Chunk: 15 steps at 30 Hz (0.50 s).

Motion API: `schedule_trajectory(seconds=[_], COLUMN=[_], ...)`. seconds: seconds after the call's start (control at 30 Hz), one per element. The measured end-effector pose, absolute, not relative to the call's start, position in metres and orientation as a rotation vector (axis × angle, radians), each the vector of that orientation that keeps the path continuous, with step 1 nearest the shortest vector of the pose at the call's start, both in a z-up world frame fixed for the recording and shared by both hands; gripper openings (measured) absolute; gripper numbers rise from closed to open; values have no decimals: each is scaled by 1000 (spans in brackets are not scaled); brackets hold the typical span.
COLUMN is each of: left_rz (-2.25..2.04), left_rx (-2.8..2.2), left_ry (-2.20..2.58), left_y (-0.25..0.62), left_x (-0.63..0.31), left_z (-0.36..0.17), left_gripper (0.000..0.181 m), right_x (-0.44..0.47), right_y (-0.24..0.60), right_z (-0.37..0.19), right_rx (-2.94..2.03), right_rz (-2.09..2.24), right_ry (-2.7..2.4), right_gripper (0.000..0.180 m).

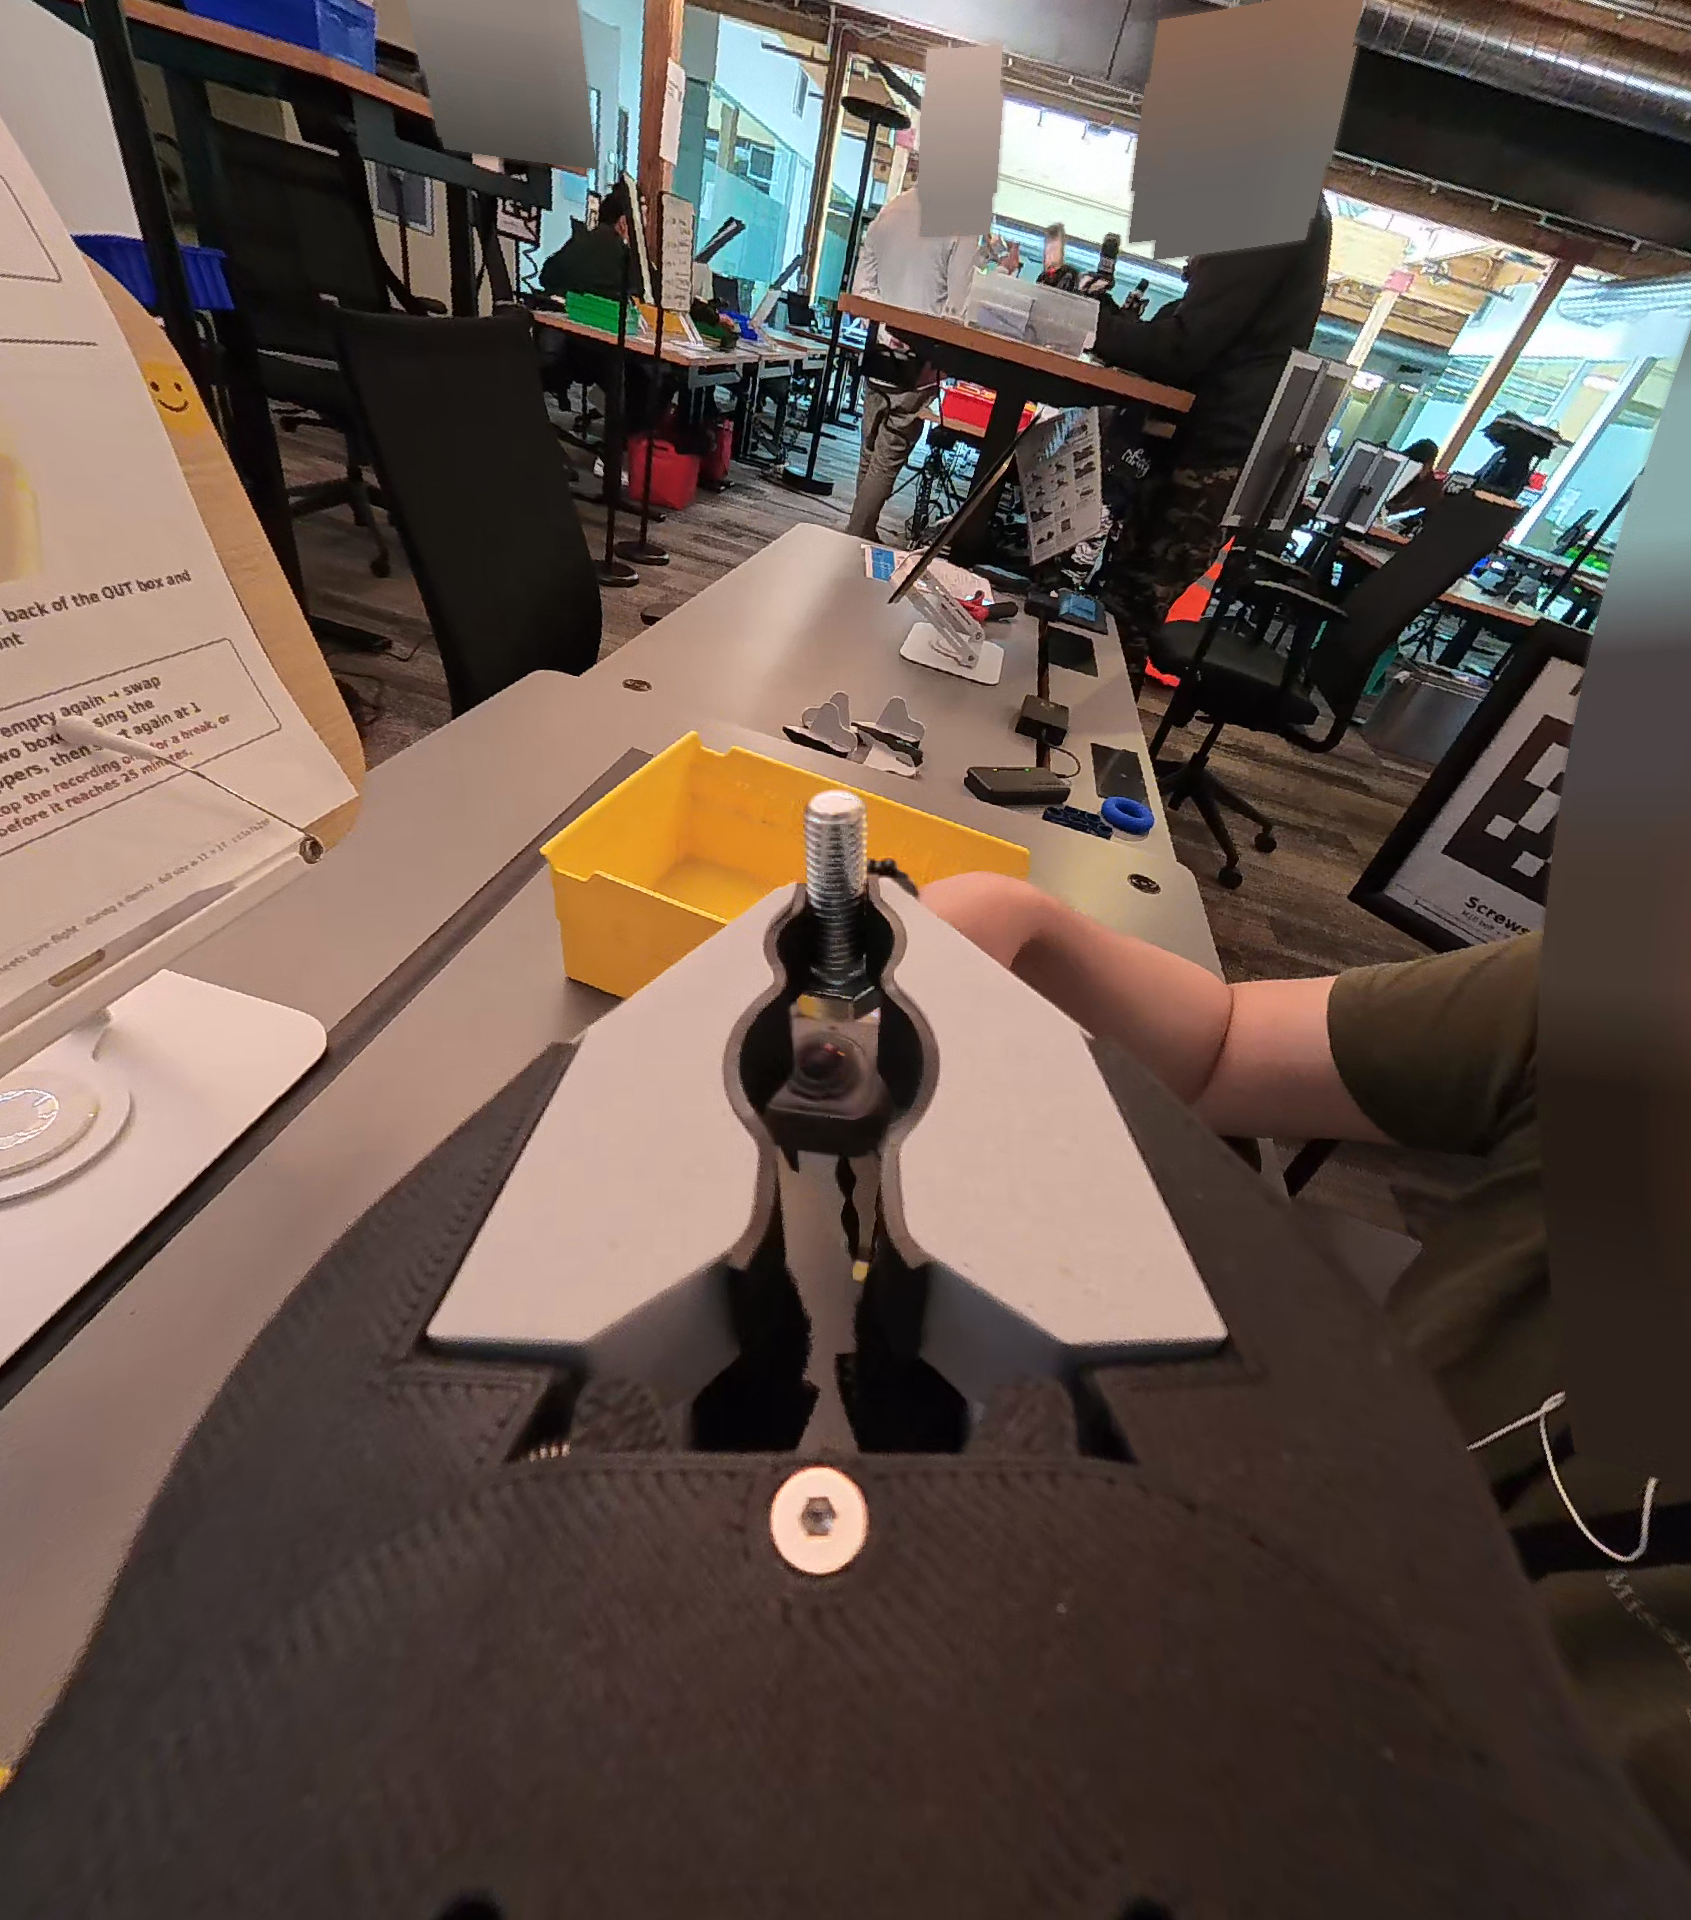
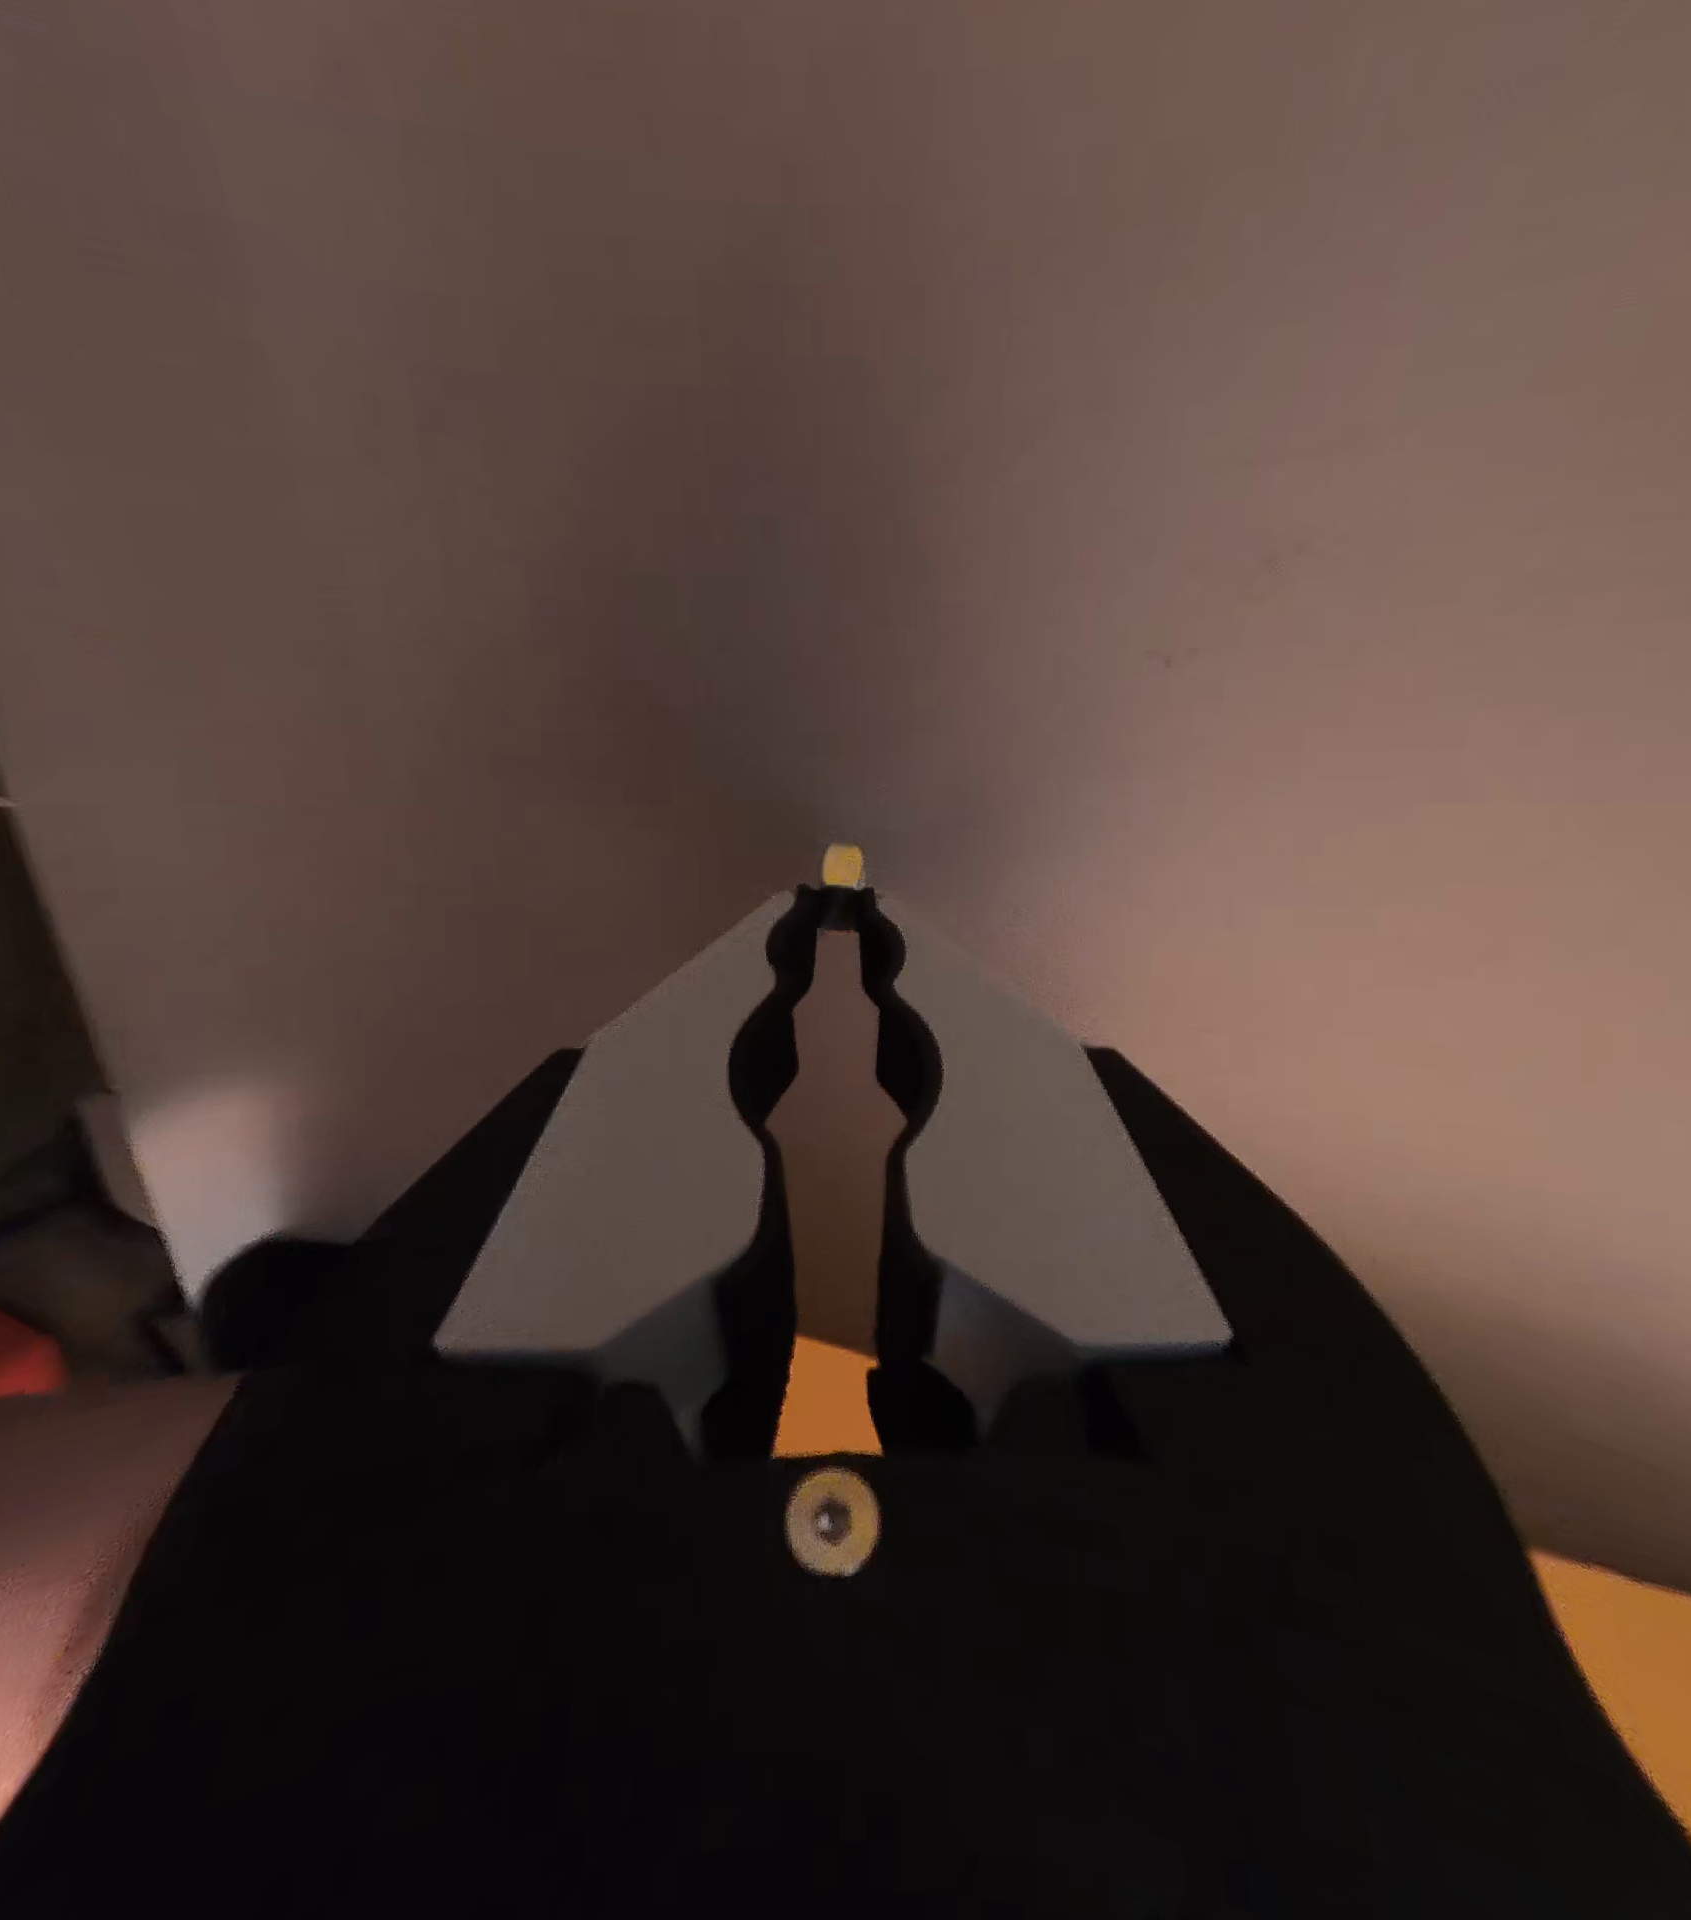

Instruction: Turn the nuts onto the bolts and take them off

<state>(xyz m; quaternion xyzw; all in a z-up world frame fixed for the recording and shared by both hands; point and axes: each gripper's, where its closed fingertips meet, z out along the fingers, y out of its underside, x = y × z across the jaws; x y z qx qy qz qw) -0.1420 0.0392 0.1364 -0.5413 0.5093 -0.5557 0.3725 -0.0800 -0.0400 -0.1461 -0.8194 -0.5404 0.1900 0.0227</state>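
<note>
Grey surface (image 1: 467,935) fills the foreground of the left wrist view, with an open workshop of desks and chairs behind it. One left tool (image 1: 836,914) points forward and slightly upward, its fingers pressed together on one bolt (image 1: 834,868). The bolt stands upright, threaded end up, with its hex head seated low between the fingers. One yellow bin (image 1: 633,904) sits on the surface just behind the tool. One forearm (image 1: 1132,997) reaches in from the right behind the tool. One instruction sheet on a white stand (image 1: 93,1091) stands at left.

In the right wrist view, one right tool (image 2: 841,909) faces a blurred, plain background. Its fingers pinch one small yellowish item (image 2: 842,864) at the tips; whether it is a nut cannot be told.
</note>
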Motion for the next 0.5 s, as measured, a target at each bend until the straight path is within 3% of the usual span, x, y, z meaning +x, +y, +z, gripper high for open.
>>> schedule_trajectory(seconds=[0.03, 0.23, 0.5], left_rz=[-1421, -1412, -1415], left_rx=[-1389, -1389, -1387], left_ry=[1312, 1347, 1372], left_y=[38, 34, 30], left_x=[-141, -136, -134], left_z=[135, 131, 129], left_gripper=[7, 8, 7], right_x=[-87, -117, -106], right_y=[-40, -56, -35], right_z=[-144, -153, -162], right_rx=[-2550, -2671, -2628], right_rz=[669, 1013, 807], right_ry=[-1628, -1516, -1557], right_gripper=[6, 6, 15])
